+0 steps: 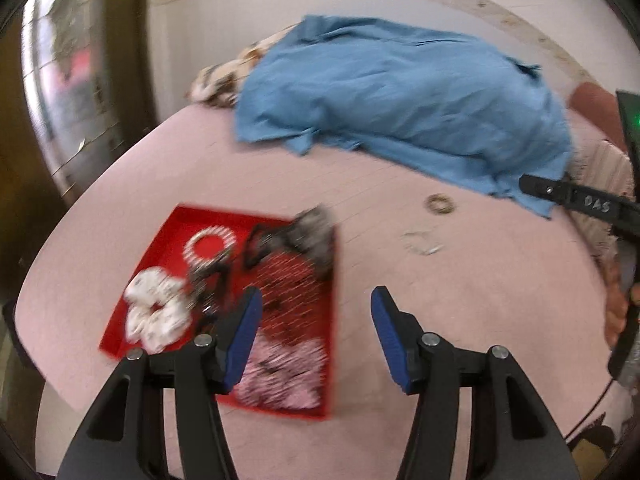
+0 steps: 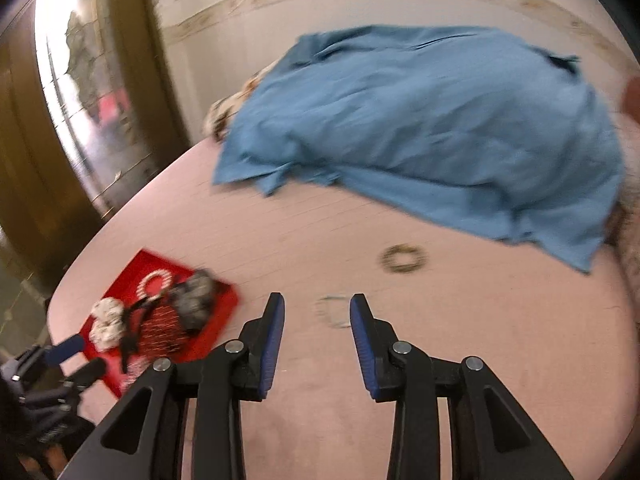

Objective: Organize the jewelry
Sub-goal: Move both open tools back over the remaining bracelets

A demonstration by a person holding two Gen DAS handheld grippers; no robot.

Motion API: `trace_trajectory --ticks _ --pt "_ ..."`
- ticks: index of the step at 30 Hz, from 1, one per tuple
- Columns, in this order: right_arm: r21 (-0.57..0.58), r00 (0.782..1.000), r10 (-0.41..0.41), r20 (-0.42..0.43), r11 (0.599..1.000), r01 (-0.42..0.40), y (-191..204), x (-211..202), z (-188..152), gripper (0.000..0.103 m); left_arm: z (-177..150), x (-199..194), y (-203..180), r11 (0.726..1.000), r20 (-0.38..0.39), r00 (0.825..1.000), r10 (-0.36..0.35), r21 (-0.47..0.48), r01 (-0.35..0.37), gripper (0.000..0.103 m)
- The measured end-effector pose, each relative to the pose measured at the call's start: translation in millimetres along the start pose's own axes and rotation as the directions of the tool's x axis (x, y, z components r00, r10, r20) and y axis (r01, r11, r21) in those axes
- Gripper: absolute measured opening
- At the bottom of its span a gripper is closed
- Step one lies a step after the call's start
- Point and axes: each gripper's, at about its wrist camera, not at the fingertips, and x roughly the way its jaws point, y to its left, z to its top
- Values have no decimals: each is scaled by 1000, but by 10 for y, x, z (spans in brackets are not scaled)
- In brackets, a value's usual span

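A: Where do we find the jewelry?

B: Most of it sits in our red tray (image 1: 168,240), at about eight o'clock in the left wrist view. We see a white beaded bracelet (image 1: 209,246) toward the tray's far side, a white patterned scrunchie (image 1: 158,312) on its left, a black hair clip (image 1: 260,246) near the middle, a dark grey scrunchie (image 1: 314,240) at the far right corner, and a pink patterned fabric piece (image 1: 284,376) at the near end. Blur keeps us from naming the red dotted item between them.

A: And outside the tray?

B: Two pieces lie loose on the pink bedsheet (image 1: 460,320). A gold beaded bracelet (image 2: 404,259) rests at one o'clock from our right gripper (image 2: 317,344), and a thin silvery chain (image 2: 332,312) lies just beyond that gripper's tips, seen in the gap between them. We cannot tell whether it touches them.

A: How do our fingers stand?

B: On both tools they are spread apart with nothing between the blue pads. Our left gripper (image 1: 316,336) hangs at the tray's right edge, its left finger (image 1: 240,340) overlapping the tray in view.

A: What lies farther out?

B: A rumpled blue garment (image 1: 400,104) at twelve o'clock, a leopard-print cloth (image 1: 224,80) beneath its left end, and a gold-framed mirror (image 2: 80,92) at ten o'clock.
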Motion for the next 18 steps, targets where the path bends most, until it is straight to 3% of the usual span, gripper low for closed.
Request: trace_trajectory --ticks 4,6,11,14,18 --pt "40 997 -64 43 997 62 -436 -185 125 39 339 24 -371 994 -26 994 -107 4 107 55" --pt "44 993 -103 54 994 101 -614 -214 201 39 504 108 -508 992 -46 991 -128 -3 128 55" --pt "56 984 -172 39 984 170 -1008 -63 353 39 780 443 -806 994 -45 993 -108 4 109 55" --pt "84 986 -164 -7 983 164 -1207 201 351 39 809 860 -934 990 -107 984 -141 -43 138 55" --pt "186 992 -85 -93 977 102 -1480 748 236 39 685 1465 -1090 990 -187 973 -137 -46 131 55"
